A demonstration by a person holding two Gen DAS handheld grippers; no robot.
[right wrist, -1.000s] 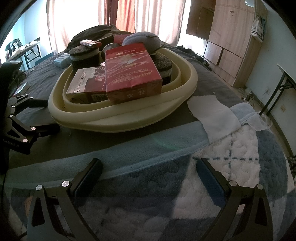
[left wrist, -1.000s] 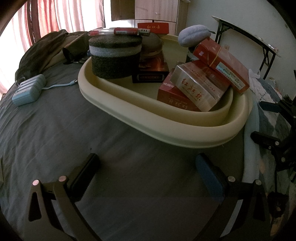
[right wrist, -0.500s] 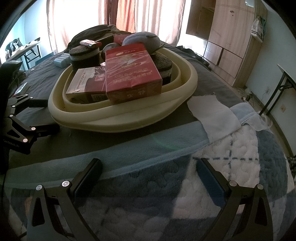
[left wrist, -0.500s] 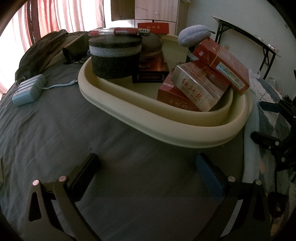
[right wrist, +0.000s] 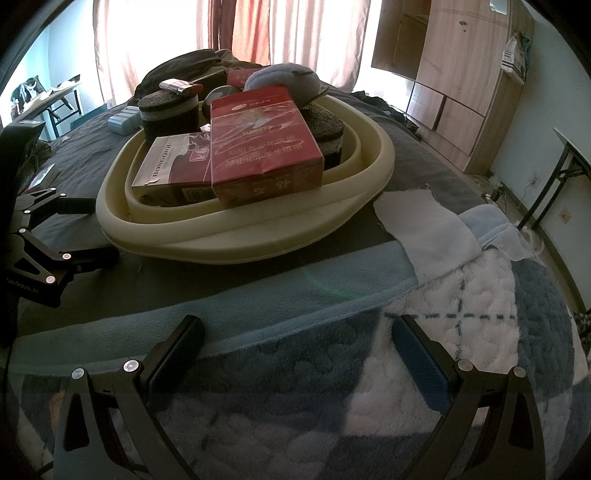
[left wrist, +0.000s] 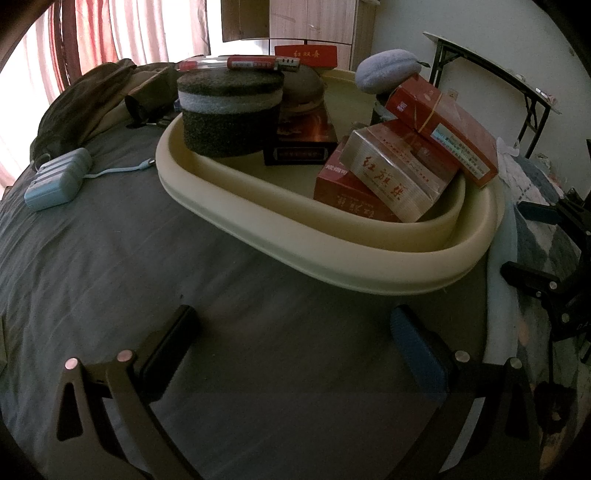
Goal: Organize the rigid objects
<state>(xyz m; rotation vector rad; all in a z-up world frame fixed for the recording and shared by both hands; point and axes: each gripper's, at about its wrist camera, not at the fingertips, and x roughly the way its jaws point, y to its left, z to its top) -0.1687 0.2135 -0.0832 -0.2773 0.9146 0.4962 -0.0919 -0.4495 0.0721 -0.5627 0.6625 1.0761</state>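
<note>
— Grippers? Left gripper [left wrist: 291, 328] spread wide, empty, low over grey bedsheet [left wrist: 110, 258]. Right gripper [right wrist: 299, 332] same deal, wide, empty, above plush blanket [right wrist: 443, 369].

— Stuff? Just ahead: cream tray [left wrist: 369, 269], red cigarette boxes [right wrist: 262, 147] stacked inside. Further back, foam puck [left wrist: 229, 110], lighter [left wrist: 251, 63] on top.

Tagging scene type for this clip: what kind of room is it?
Likely a bedroom: the cream tray sits on a bed with a grey sheet and fleece blanket, with a wooden wardrobe and curtained window behind.
</note>
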